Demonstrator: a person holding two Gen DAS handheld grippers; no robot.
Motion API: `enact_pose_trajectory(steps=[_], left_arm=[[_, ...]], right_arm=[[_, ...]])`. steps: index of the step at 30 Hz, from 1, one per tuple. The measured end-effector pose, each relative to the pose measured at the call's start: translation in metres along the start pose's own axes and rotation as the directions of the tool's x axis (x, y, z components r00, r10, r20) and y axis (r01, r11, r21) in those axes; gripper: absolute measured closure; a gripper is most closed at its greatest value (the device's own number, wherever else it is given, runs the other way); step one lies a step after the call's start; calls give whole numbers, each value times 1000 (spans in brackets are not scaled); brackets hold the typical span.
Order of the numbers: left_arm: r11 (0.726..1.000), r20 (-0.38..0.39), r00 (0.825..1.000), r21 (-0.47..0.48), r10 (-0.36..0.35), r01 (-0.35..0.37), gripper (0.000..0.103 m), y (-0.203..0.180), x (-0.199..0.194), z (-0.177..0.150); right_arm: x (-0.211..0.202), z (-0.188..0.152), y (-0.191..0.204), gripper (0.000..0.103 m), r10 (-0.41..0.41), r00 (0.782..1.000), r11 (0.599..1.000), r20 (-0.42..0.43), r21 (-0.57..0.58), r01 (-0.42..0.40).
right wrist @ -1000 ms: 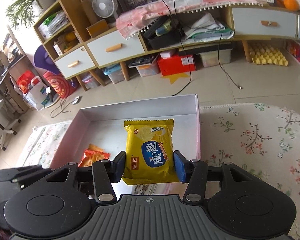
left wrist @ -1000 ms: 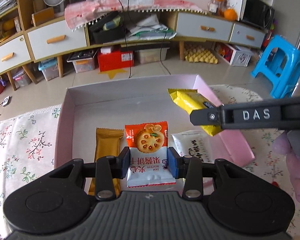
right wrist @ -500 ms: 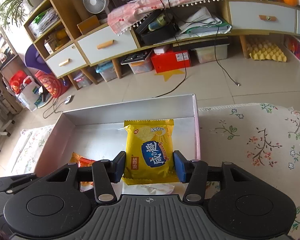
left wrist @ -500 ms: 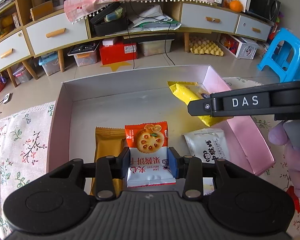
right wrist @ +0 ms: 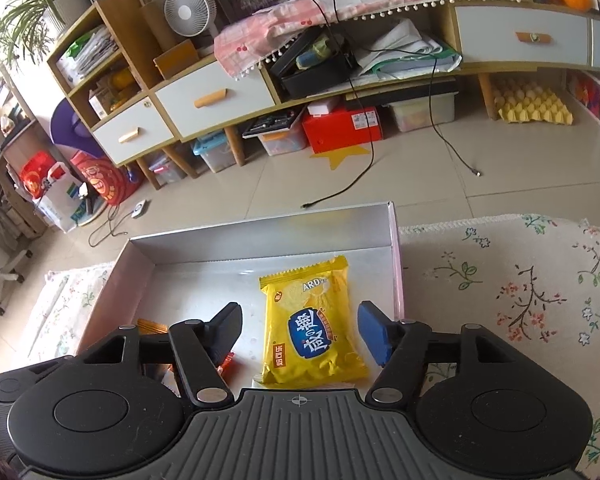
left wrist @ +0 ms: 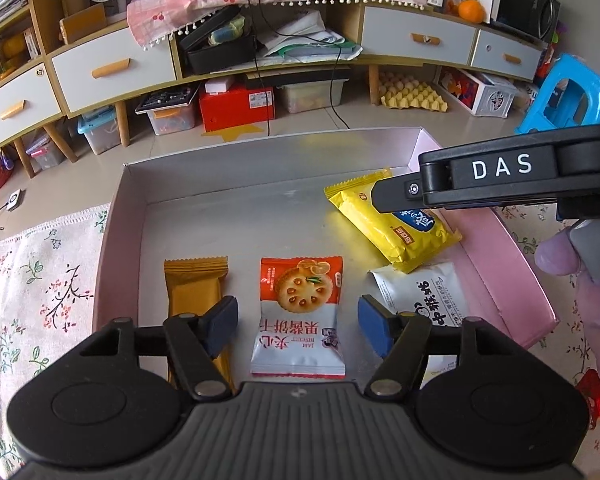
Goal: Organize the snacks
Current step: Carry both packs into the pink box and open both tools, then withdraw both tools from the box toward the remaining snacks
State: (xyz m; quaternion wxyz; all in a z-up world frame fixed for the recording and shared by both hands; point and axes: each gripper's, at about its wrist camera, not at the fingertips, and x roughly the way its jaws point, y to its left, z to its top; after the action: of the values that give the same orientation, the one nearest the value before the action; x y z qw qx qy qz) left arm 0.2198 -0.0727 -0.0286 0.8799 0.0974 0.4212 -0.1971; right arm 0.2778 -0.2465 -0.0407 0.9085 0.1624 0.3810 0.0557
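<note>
A pink box [left wrist: 504, 276] with a silver floor lies on the flowered cloth. In it lie a gold bar [left wrist: 196, 292], an orange-and-white biscuit pack [left wrist: 300, 312], a white pack [left wrist: 424, 300] and a yellow pack [left wrist: 384, 224]. My left gripper [left wrist: 298, 326] straddles the biscuit pack, its jaws opening and its pads clear of the pack. My right gripper [right wrist: 298, 330] straddles the yellow pack [right wrist: 312, 328] on the box floor [right wrist: 204, 280], jaws opening, pads off it. The right gripper's finger shows as a black bar marked DAS in the left wrist view.
The flowered cloth [right wrist: 520, 280] spreads right of the box and also on its left [left wrist: 32, 280]. A gloved hand [left wrist: 592, 304] holds the right gripper. Beyond the box are tiled floor, a low cabinet [left wrist: 112, 68] and a blue stool [left wrist: 572, 100].
Both grippers went from shut on their packs to open. The biscuit pack and the yellow pack now lie loose on the box floor.
</note>
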Motion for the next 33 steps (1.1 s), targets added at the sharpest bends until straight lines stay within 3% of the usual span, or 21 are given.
enact_pose_trajectory(steps=[13, 26, 33], left_arm=[[1000, 15, 1000, -4, -3, 3, 29, -1, -22, -3], [1000, 38, 999, -7, -13, 13, 6, -1, -62, -17], [999, 36, 999, -32, 0, 1, 1, 5, -85, -32]], right_arm=[[-28, -3, 6, 30, 6, 1000, 1000, 7, -15, -6], [-83, -18, 15, 19, -7, 1000, 999, 19, -49, 8], [-112, -32, 20, 15, -11, 1000, 998, 20, -62, 12]])
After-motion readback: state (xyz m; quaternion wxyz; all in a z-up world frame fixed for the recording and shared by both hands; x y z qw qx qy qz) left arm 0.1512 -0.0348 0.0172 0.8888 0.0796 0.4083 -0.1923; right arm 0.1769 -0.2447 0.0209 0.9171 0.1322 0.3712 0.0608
